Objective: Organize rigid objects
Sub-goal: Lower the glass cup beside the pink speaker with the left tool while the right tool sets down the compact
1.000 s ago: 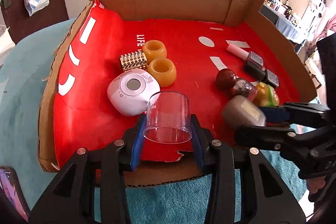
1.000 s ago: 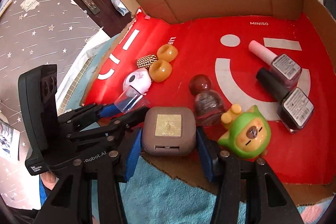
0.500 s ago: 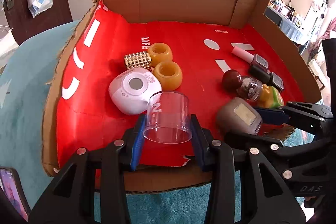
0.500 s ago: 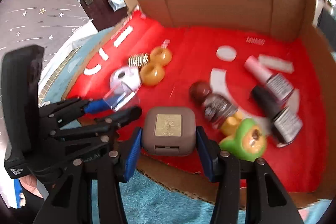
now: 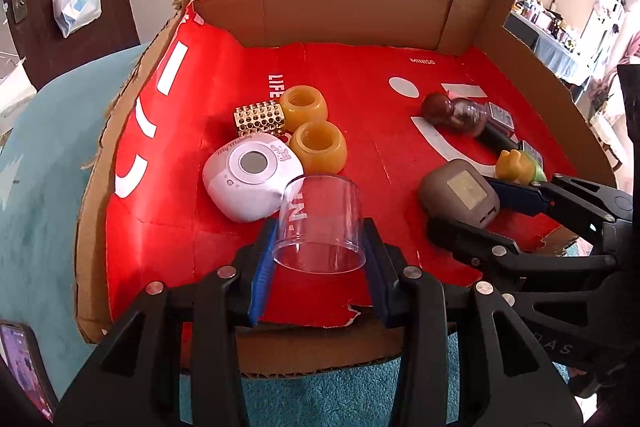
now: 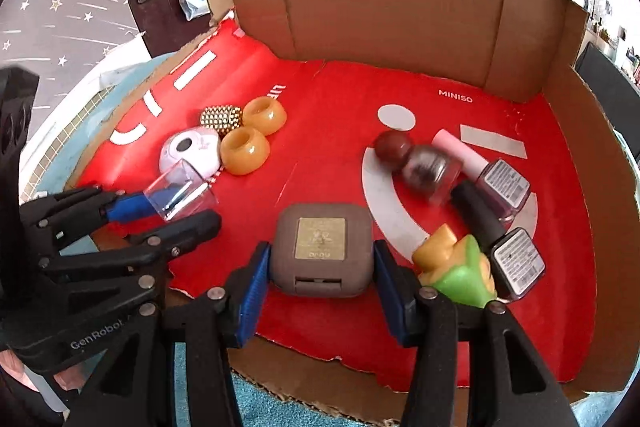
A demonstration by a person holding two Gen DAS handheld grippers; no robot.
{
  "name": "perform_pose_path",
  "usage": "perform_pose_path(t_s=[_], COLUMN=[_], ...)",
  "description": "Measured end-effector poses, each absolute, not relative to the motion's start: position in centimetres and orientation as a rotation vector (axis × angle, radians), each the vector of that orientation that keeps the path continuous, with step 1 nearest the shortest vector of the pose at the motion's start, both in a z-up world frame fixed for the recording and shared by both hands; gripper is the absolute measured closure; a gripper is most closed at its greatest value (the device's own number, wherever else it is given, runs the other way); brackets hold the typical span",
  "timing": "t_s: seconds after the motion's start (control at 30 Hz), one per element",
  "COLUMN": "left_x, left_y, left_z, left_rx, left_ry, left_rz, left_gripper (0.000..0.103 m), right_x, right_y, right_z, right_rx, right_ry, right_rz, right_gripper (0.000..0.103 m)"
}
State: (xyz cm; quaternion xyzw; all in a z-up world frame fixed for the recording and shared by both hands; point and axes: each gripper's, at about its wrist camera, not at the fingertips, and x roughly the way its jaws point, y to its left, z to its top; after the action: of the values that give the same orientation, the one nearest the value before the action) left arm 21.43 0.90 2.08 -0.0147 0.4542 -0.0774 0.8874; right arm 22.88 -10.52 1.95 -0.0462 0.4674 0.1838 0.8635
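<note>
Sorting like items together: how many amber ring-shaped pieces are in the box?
2. One amber ring lies farther back beside the gold studded piece; the other amber ring sits nearer, against the white round device. None seems hidden.

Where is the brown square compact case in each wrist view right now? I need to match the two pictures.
Left wrist view: the brown square compact case sits right of centre, held in the right claw coming in from the right edge.
Right wrist view: it sits low and central, between the claw's blue pads.
Shared landmark: the white MINISO lettering on the red box floor.
</note>
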Motion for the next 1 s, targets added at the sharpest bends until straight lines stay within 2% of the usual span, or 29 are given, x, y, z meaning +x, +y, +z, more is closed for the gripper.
perform_pose_path(t_s=[0.57,0.83,0.9,1.0], left_x=[20.6,19.2,18.7,17.7], left_y=[1.1,1.5,1.3,1.2], left_z=[3.1,4.5,5.0,5.9], left_rx=[-0.016,-0.044,-0.039,-0.026], left_ry=[0.898,0.854,0.834,0.800], left_rz=[-0.131,-0.123,-0.113,-0.092], left_gripper=[0.064,0.043,0.033,0.028], right_x=[22.6,21.1,20.6,19.8], right_y=[-11.6,-12.4,-12.8,-13.4], right_z=[2.5,4.2,4.8,5.5], right_rx=[-0.038,-0.024,-0.015,-0.001], right_ry=[0.970,0.914,0.901,0.878], right_rz=[0.392,0.373,0.372,0.366], right_gripper=[0.050,0.044,0.044,0.042])
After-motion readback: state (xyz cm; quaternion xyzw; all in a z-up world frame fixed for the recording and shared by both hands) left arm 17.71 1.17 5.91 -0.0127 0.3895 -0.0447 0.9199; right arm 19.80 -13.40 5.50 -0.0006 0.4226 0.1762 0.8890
